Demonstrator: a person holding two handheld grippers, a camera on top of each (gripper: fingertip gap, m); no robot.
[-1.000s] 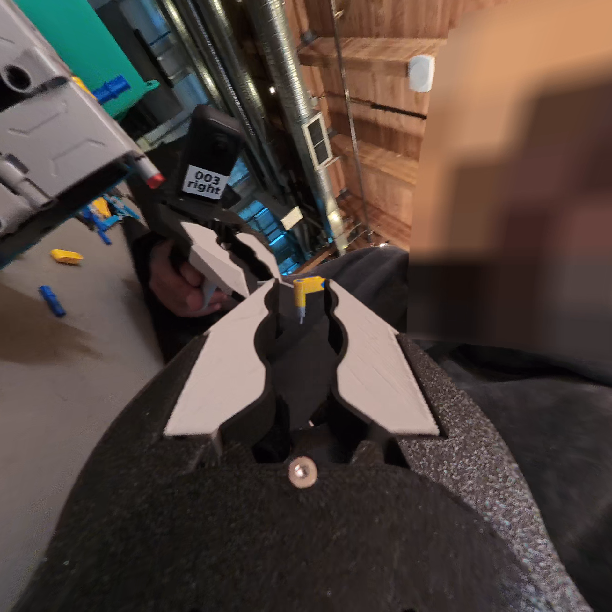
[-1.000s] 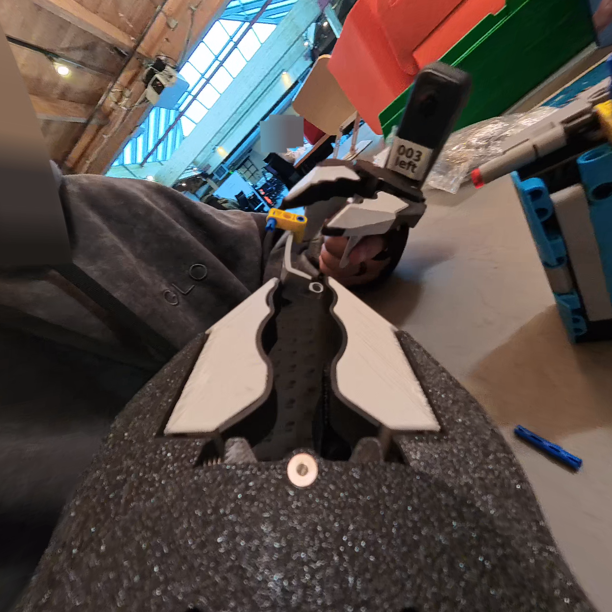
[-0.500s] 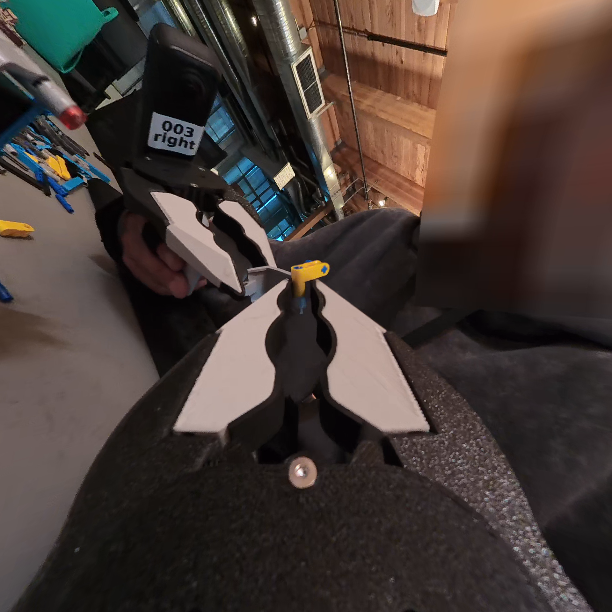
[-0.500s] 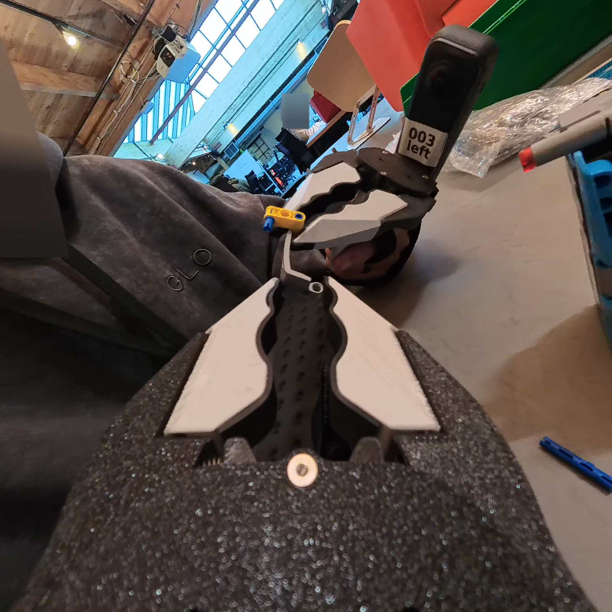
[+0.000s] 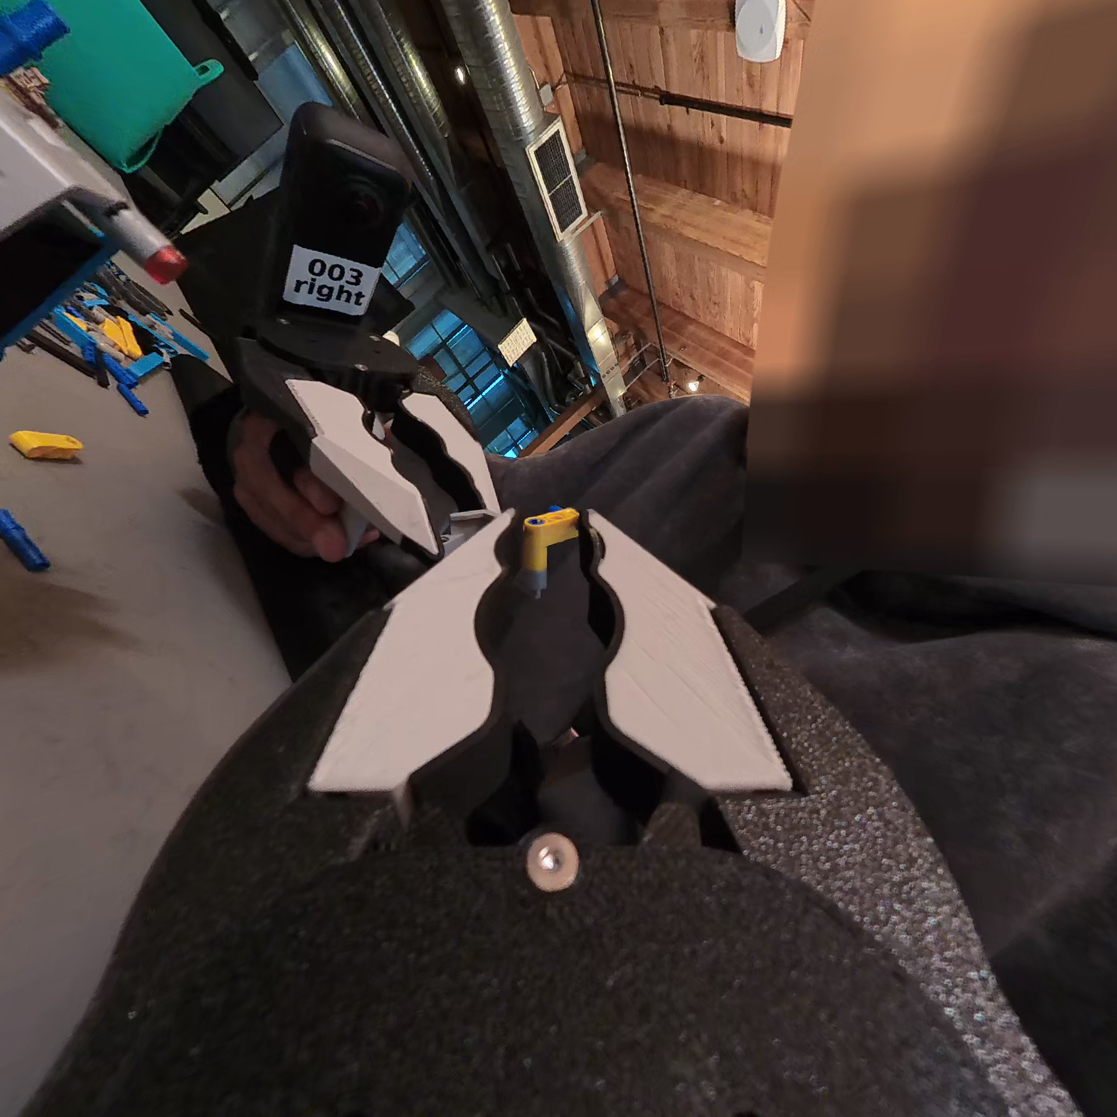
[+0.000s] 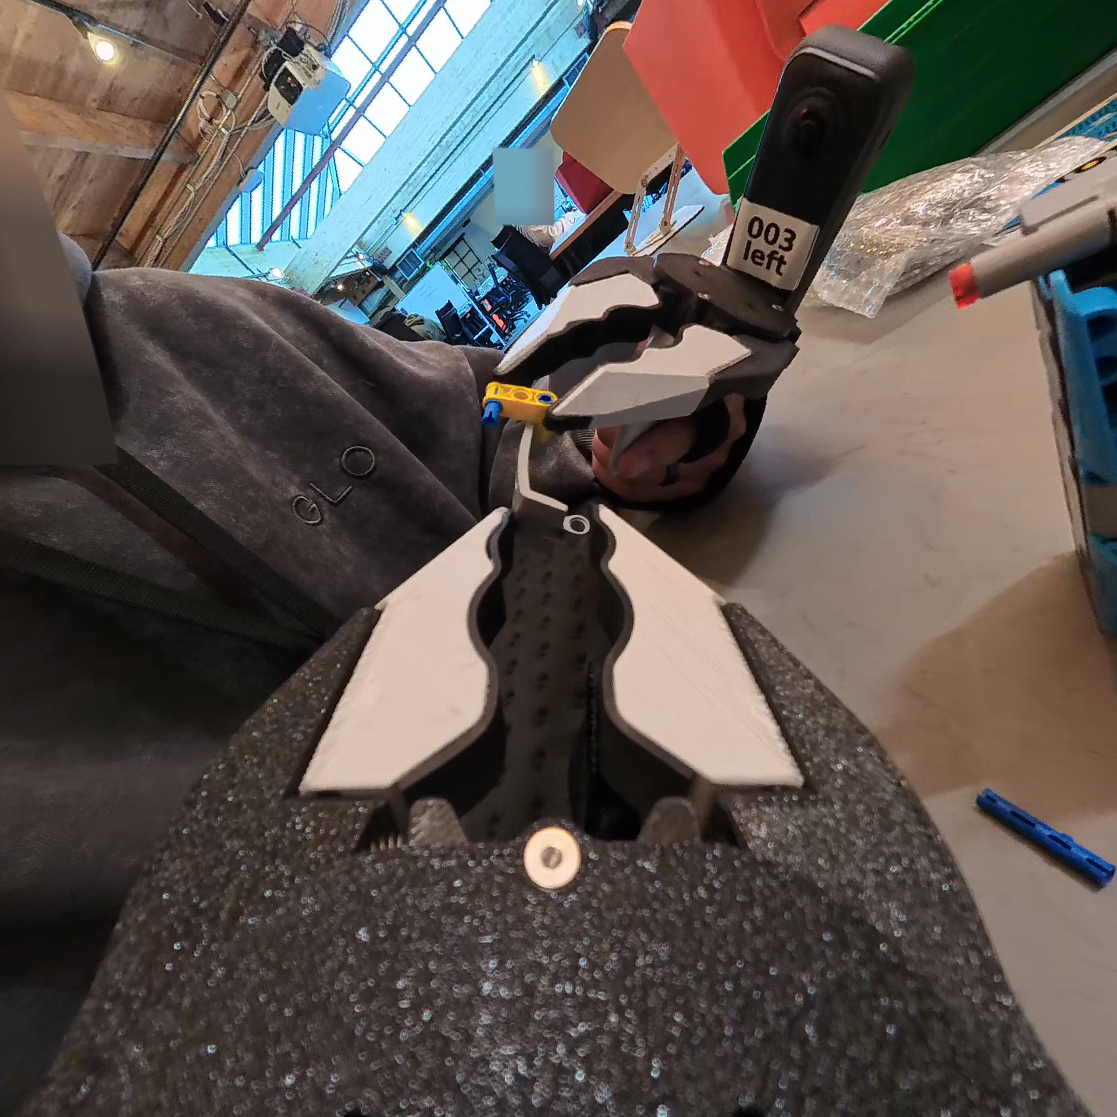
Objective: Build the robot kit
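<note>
Two tongs meet above my lap: my left gripper (image 5: pixel 547 532) clenches a yellow angled connector (image 5: pixel 544 532), while my right gripper (image 6: pixel 553 523) grasps a grey bent piece (image 6: pixel 532 477), its tip touching that connector.

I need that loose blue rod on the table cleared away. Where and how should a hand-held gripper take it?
Take the blue rod at its middle, with the fingers across its thin width, coming down from above. It lies flat and alone on the table, so both long sides look free, and a mid-length grip should keep it level.
</note>
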